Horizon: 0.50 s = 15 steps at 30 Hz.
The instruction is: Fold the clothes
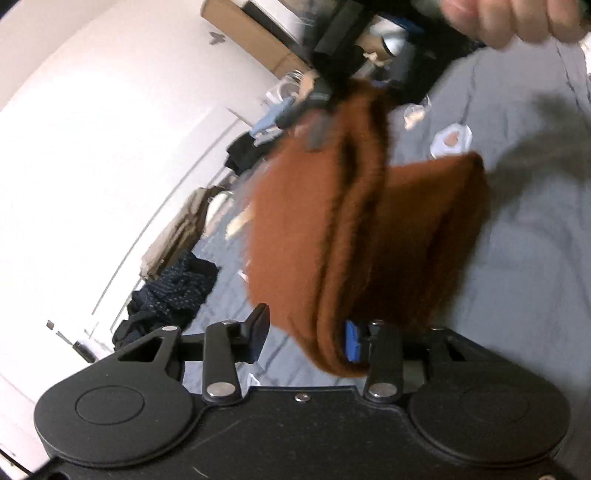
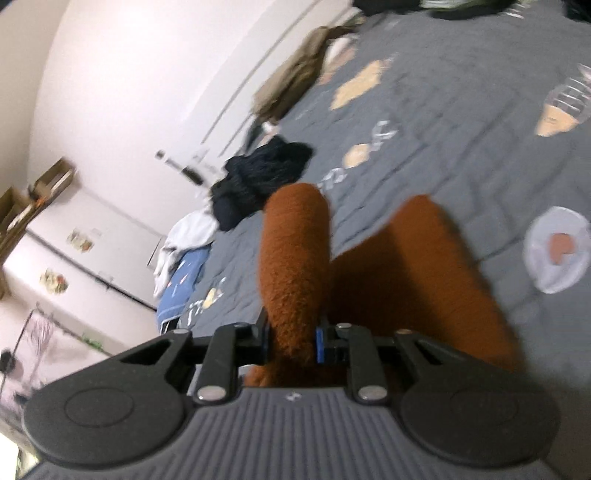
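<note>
A rust-brown fleece garment (image 1: 369,229) hangs in the air over the grey bedspread (image 1: 517,258), doubled into thick folds. In the left wrist view its lower edge drops between the fingers of my left gripper (image 1: 304,336), which stands open; the cloth rests against the blue pad (image 1: 352,341) of the right-hand finger, and the other finger is apart from it. The top of the cloth is held up by a dark, blurred gripper (image 1: 319,99), with a hand (image 1: 517,18) above. My right gripper (image 2: 291,339) is shut on a fold of the brown garment (image 2: 295,258).
A dark navy clothes pile (image 2: 258,181), a white and blue garment (image 2: 184,266) and a beige garment (image 2: 295,81) lie along the bed's edge by the white wall. The bedspread (image 2: 461,147) carries printed patches. Boxes and clutter (image 1: 258,33) stand beyond the bed.
</note>
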Available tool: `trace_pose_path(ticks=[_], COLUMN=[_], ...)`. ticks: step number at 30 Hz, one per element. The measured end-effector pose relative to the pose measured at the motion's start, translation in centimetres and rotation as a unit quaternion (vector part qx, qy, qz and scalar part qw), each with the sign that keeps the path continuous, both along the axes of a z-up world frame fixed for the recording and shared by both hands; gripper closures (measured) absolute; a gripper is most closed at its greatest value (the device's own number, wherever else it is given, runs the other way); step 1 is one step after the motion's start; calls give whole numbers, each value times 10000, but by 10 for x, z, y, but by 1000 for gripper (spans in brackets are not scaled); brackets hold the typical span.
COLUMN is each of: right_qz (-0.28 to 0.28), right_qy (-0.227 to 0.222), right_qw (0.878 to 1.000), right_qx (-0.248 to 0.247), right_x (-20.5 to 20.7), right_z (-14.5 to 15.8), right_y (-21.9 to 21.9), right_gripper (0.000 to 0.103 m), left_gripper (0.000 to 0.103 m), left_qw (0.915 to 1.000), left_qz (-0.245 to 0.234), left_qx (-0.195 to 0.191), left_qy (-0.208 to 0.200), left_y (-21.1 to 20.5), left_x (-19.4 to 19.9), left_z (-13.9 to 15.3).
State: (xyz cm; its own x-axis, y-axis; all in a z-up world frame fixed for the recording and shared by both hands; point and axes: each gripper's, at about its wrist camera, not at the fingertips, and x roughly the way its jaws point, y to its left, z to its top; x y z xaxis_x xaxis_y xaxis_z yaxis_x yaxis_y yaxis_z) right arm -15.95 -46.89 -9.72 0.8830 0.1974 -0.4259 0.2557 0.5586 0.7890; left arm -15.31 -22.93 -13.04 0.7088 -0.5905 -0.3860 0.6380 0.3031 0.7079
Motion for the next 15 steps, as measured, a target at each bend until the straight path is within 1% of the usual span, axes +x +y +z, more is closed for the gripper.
trace_pose_path(ticks=[2,4,6,7,9,11,15], right_qz=[-74,-100,-139,-173,-230,-240,-259], right_qy=[114,227,437,560,776,813,884], right_qw=[9999,9992,9972,9964,9947,9938,9916], right_qx=[-106,-299,-582,-617,-629,-721,-906], right_x=[-5,-7,-6,-5,-5,-5,-5], right_z=[-4,-7,-14,-20,-32,-35,-41], right_y=[-4,-4,-4,-6,-11,-11,-11], right_gripper=[83,83,83,83,83,83,83], left_gripper=[59,33,31,31,32,37,36], left_qw=[10000,10000,9997,9994,9992,9987,9978], left_qz=[3,32,-43,-78,-99,-150,-127], left_qx=[-63,19,206,290,282,300,218], left_qy=[7,-74,-132,-163,-249,-380,-608], left_y=[-2,-5,-9,-12,-16,-18,-22], left_x=[-2,0,-1,-2,-1,-2,-5], left_z=[4,-8,-22,-29,-37,-38,-34])
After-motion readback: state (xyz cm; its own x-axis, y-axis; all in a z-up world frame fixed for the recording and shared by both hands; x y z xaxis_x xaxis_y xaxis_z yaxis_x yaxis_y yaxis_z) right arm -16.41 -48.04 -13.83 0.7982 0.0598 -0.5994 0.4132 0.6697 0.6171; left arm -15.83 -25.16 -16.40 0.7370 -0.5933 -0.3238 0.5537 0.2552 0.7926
